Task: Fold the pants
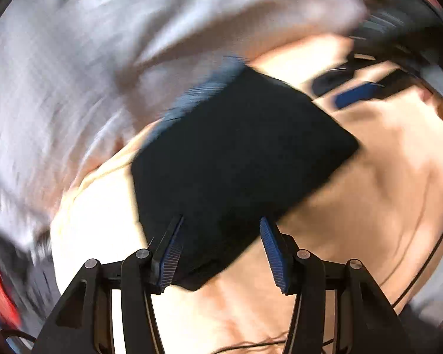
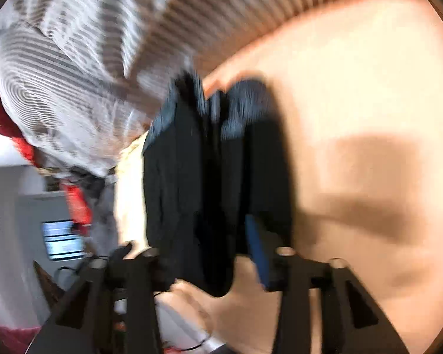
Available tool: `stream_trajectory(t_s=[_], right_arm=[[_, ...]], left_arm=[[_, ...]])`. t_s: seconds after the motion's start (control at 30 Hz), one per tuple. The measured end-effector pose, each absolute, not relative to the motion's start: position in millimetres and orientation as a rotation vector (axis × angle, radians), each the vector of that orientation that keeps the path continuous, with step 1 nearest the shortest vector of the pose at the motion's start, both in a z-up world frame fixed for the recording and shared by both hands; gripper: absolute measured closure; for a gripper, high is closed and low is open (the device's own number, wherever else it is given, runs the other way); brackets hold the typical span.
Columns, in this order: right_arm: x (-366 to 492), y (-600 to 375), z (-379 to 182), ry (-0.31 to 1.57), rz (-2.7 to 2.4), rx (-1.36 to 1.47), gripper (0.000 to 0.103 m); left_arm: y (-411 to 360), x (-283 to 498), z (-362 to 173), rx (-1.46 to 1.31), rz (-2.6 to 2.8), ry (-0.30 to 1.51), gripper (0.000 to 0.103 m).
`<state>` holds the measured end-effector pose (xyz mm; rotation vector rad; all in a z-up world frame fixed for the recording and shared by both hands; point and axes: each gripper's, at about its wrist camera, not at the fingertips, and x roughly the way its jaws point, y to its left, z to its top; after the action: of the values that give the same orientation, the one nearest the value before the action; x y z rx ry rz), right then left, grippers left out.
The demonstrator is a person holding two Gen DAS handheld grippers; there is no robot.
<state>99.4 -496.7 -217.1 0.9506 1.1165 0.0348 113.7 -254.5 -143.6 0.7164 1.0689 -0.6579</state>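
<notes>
The black pants [image 1: 236, 153] lie folded into a thick rectangle on a pale peach cloth surface [image 1: 369, 191]. My left gripper [image 1: 221, 250] is open. Its blue pads [image 1: 171, 253] stand on either side of the fold's near corner without pressing on it. My right gripper [image 1: 339, 88] shows past the far edge of the pants, with its jaws apart. In the blurred right wrist view the pants [image 2: 192, 177] run lengthwise between the spread fingers of the right gripper [image 2: 203, 244]. One blue pad [image 2: 257, 250] stands beside the cloth, and the other finger is lost in the dark.
A grey striped fabric [image 1: 88, 59] lies heaped next to the pants, also visible in the right wrist view [image 2: 73, 73]. A thin black cable [image 1: 422, 250] crosses the peach surface. Something red [image 2: 76, 203] and a lit screen [image 2: 62, 239] sit off the surface's edge.
</notes>
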Motion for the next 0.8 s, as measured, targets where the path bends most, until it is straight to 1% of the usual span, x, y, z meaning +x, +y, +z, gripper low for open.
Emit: stream_trajectory(t_s=[0.03, 0.07, 0.13, 0.23, 0.27, 0.3, 0.33, 0.37, 0.4, 0.5, 0.57, 0.6, 0.67, 0.73, 0.77, 0.8], right_arm=[[107, -501, -208, 1.094, 0.026, 0.912, 0.043], [117, -503, -202, 1.08, 0.019, 0.881, 0.043], [144, -501, -200, 1.079, 0.026, 0.851, 0.043], [178, -489, -211, 1.119, 0.028, 0.802, 0.043], [185, -485, -214, 1.131, 0.033, 0.784, 0.046], [193, -477, -218, 1.154, 0.021, 0.747, 0.05], [195, -471, -221, 1.188, -0.003, 0.699, 0.057], [199, -463, -224, 1.221, -0.021, 0.656, 0.083], [200, -461, -223, 1.242, -0.036, 0.634, 0.095], [192, -463, -208, 1.233, -0.031, 0.578, 0.097], [186, -467, -198, 1.237, -0.033, 0.526, 0.099], [183, -467, -197, 1.251, -0.063, 0.467, 0.103], [175, -480, -208, 1.301, -0.138, 0.402, 0.103], [161, -500, -224, 1.33, -0.131, 0.557, 0.102], [150, -507, -224, 1.295, -0.112, 0.658, 0.098], [134, -510, -219, 1.246, -0.081, 0.743, 0.092]], left_arm=[[-245, 128, -141, 0.649, -0.613, 1.09, 0.026], [-234, 145, -142, 0.578, -0.57, 1.113, 0.023], [-215, 181, -152, 0.424, -0.462, 1.182, 0.023], [-198, 217, -177, 0.33, -0.355, 1.232, 0.023], [-195, 226, -189, 0.302, -0.353, 1.268, 0.023], [-193, 230, -197, 0.286, -0.353, 1.292, 0.023], [-190, 235, -210, 0.258, -0.353, 1.33, 0.023], [-188, 236, -217, 0.24, -0.355, 1.35, 0.023], [-188, 236, -222, 0.226, -0.357, 1.364, 0.023], [-198, 225, -220, 0.19, -0.425, 1.382, 0.023], [-215, 209, -218, 0.252, -0.46, 1.364, 0.023], [-227, 199, -216, 0.295, -0.49, 1.34, 0.023], [-245, 181, -216, 0.309, -0.559, 1.336, 0.023], [-259, 169, -217, 0.346, -0.554, 1.308, 0.023], [-260, 168, -216, 0.34, -0.551, 1.307, 0.023], [-258, 169, -217, 0.32, -0.55, 1.316, 0.023]])
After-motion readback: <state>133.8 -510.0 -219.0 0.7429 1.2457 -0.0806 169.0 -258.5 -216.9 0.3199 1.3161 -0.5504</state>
